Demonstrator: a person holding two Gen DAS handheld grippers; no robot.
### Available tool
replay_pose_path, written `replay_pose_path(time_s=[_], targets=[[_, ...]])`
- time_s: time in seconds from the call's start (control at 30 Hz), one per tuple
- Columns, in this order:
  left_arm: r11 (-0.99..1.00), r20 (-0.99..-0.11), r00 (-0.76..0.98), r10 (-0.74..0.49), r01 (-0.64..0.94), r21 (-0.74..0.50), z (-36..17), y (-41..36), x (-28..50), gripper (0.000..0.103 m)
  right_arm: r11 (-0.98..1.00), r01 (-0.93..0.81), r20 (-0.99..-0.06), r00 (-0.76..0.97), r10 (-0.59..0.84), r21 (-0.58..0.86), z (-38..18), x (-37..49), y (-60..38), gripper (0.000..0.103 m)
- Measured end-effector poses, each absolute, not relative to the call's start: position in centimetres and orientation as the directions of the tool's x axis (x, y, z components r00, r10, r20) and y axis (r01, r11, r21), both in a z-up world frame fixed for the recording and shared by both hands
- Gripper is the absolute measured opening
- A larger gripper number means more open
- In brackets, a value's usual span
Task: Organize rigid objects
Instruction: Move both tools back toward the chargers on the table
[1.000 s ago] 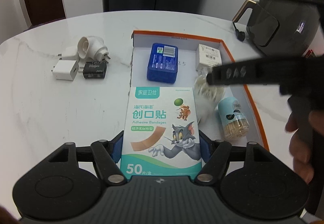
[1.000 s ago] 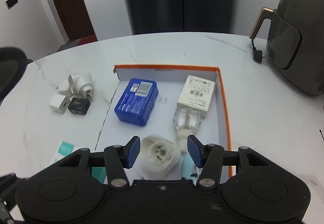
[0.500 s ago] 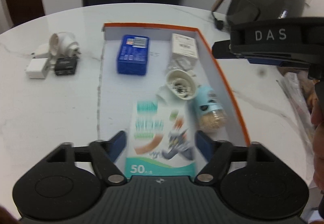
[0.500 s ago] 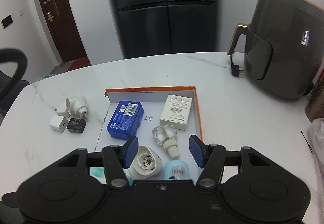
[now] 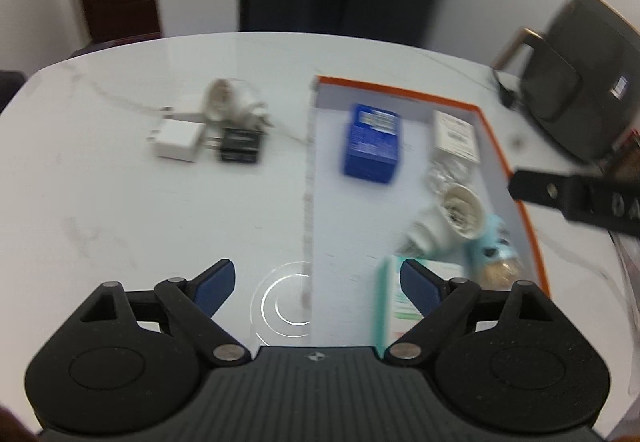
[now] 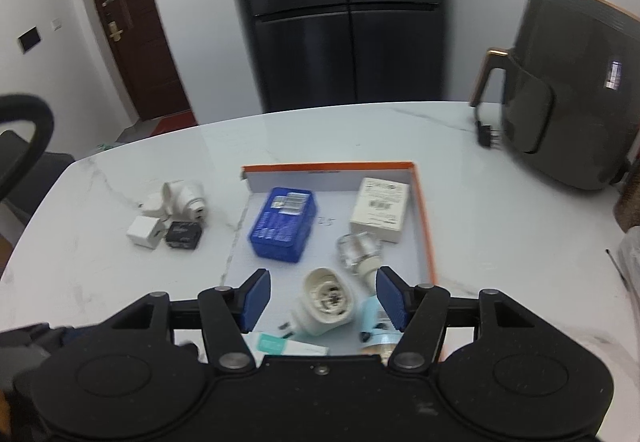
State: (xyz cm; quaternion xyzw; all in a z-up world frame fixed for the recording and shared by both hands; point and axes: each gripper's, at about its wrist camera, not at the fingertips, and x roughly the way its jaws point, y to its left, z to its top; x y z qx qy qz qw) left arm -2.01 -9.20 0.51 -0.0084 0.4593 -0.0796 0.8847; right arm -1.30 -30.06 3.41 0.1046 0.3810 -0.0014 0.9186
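An orange-rimmed tray (image 6: 424, 210) holds a blue box (image 6: 284, 230), a white box (image 6: 380, 210), a glass bulb (image 6: 358, 254), a white socket adapter (image 6: 326, 302), a toothpick jar (image 6: 376, 322) and a bandage box (image 5: 394, 306). My right gripper (image 6: 323, 298) hangs above the adapter with its jaws opening and both pads clear of it. My left gripper (image 5: 316, 282) is over the tray's left wall (image 5: 308, 178), its jaws opening with nothing between them; the bandage box lies just behind its right finger. The left view is blurred.
On the white marble table (image 6: 120, 282), left of the tray, sit a white charger (image 6: 144, 238), a black charger (image 6: 182, 236) and a white plug adapter (image 6: 182, 198). A dark air fryer (image 6: 572, 90) with its cord stands at the back right. A black fridge (image 6: 344, 14) is behind.
My left gripper let go of the bandage box in the tray, opened wide and swung left. My right gripper released the socket adapter, opened and pulled up and back.
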Motion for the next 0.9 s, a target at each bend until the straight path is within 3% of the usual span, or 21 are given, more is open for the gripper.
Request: replay_pose_path(time_s=[0.57,0.9], targets=[[1.0,-0.799,0.601,-0.004,-0.02,-0.021,0.9,0.4,2.6,0.099,0.98,-0.03,-0.704,0.691,0.163,0.197,3.3,0.4,-22.5,0.074],[0.997,-0.808,0.589,-0.003,0.064,0.044,-2.4,1.2,11.5,0.099,0.978,0.057,-0.735,0.669,0.112,0.201,1.5,0.4,-21.6,0.075]])
